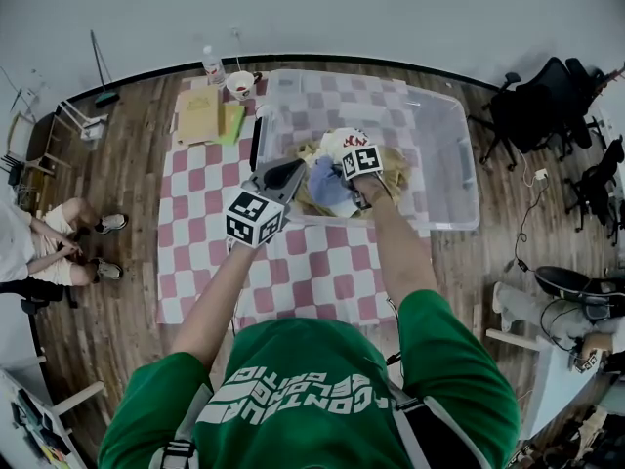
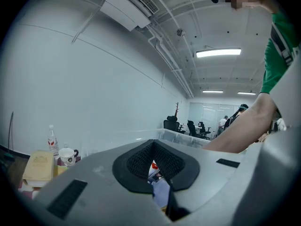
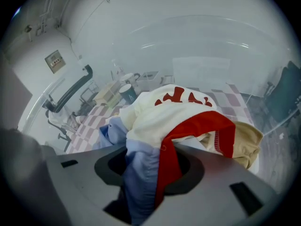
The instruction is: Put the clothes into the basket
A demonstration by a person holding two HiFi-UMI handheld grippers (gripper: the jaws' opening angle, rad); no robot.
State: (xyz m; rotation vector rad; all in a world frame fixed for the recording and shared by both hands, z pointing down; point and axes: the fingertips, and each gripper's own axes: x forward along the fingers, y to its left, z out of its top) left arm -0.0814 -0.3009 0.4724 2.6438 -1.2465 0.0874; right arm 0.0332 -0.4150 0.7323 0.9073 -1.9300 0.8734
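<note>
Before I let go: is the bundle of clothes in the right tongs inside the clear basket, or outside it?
Inside. The clothes lie within the walls of the clear basket, clamped in the right tongs.

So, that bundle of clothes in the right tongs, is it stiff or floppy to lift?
Probably floppy: the bundle of clothes folds and droops over the right tongs. Likely light too, since one pinch holds several garments.
</note>
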